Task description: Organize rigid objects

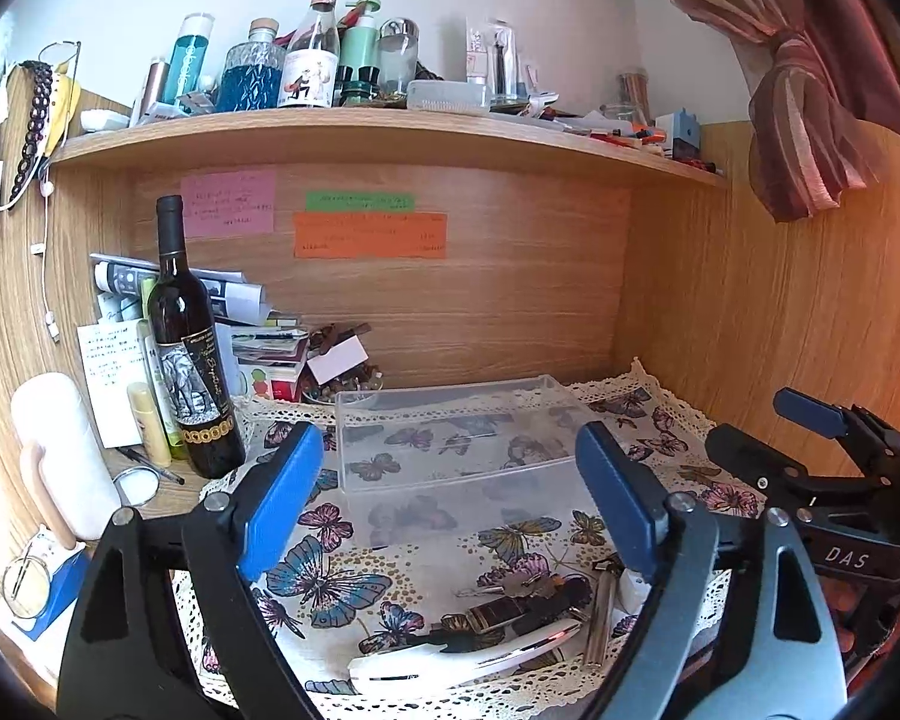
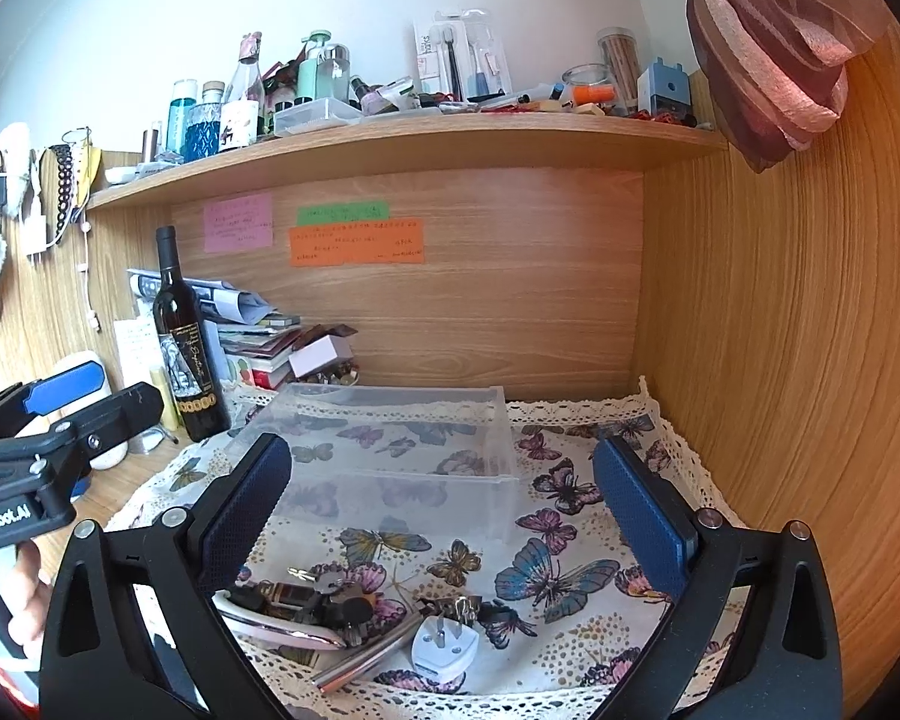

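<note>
Home desk nook (cluttered shelf (image 1: 390,126))

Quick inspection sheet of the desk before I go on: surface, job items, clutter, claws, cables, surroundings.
Surface: white butterfly-print lace-edged cloth over a wooden desk.
Job's things: clear plastic storage box, empty, mid-cloth; near the front edge a bunch of keys, white plug adapter, slim metal tube and white curved handle.
Clutter: dark wine bottle, paper stack, bottles on the wooden shelf.
Claws: left claw and right claw open, nothing between the pads.
Cables: white charging cable hanging on the left wall.
Surroundings: pink curtain, coloured sticky notes.
</note>
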`<action>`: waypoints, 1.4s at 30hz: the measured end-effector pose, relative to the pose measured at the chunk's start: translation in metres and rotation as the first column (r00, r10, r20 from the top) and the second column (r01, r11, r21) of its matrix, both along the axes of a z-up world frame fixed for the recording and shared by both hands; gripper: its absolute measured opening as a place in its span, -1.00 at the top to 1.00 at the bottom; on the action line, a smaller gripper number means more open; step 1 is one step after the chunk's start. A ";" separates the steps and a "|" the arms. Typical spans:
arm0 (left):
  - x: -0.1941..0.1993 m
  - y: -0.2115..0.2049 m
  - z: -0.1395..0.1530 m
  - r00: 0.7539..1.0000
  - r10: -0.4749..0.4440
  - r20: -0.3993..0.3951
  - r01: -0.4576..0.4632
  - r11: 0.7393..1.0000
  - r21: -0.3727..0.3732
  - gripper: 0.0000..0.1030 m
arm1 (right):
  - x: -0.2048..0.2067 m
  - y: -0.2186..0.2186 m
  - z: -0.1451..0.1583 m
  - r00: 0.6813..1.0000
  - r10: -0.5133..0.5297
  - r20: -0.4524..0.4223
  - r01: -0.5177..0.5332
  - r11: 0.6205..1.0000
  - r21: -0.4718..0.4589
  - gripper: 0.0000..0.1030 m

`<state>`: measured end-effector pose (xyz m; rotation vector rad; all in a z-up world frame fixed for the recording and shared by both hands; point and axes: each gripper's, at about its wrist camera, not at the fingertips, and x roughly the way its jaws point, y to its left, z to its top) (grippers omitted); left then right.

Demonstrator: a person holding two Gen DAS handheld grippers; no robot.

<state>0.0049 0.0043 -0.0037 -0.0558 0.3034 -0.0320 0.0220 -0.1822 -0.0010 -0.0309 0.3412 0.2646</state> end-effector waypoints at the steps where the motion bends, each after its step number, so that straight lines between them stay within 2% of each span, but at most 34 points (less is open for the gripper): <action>1: 0.001 0.003 -0.003 1.000 0.002 -0.012 -0.002 1.000 -0.002 -0.67 | 0.001 0.000 -0.004 1.000 0.001 -0.014 -0.001 1.000 -0.011 -0.77; 6: 0.010 0.015 -0.027 0.993 0.019 -0.113 -0.021 1.000 -0.009 -0.58 | 0.006 0.000 -0.024 0.996 0.008 -0.091 -0.012 0.999 -0.052 -0.45; 16: 0.020 0.024 -0.092 0.943 0.026 -0.332 -0.043 0.998 -0.044 -0.56 | 0.016 -0.005 -0.061 0.972 0.022 -0.232 -0.039 0.997 -0.067 -0.25; 21: 0.014 0.020 -0.109 0.929 0.046 -0.367 -0.059 0.998 -0.023 -0.57 | 0.017 -0.005 -0.078 0.957 0.024 -0.290 -0.044 0.997 -0.064 -0.25; 25: 0.015 0.011 -0.117 0.924 0.017 -0.383 -0.018 1.000 0.001 -0.59 | 0.018 -0.005 -0.091 0.943 0.031 -0.332 -0.058 0.996 -0.072 -0.25; 29: 0.024 0.004 -0.123 0.921 -0.028 -0.389 0.033 0.999 0.005 -0.79 | 0.021 -0.005 -0.101 0.929 0.039 -0.367 -0.066 0.996 -0.063 -0.25; 34: 0.030 -0.001 -0.129 0.913 -0.076 -0.401 0.080 0.997 -0.006 -0.81 | 0.028 -0.009 -0.110 0.915 0.033 -0.403 -0.051 0.998 -0.035 -0.25; 37: 0.032 0.001 -0.132 0.910 -0.089 -0.404 0.082 0.996 -0.034 -0.67 | 0.033 -0.010 -0.113 0.908 0.030 -0.417 -0.043 0.999 -0.021 -0.18; 39: 0.032 0.001 -0.131 0.913 -0.083 -0.400 0.074 0.996 -0.039 -0.40 | 0.036 -0.009 -0.115 0.904 0.025 -0.427 -0.037 0.999 -0.020 0.01; 42: 0.032 0.004 -0.130 0.915 -0.071 -0.397 0.058 0.997 -0.046 -0.19 | 0.039 -0.008 -0.117 0.899 0.027 -0.437 -0.036 0.999 -0.012 0.11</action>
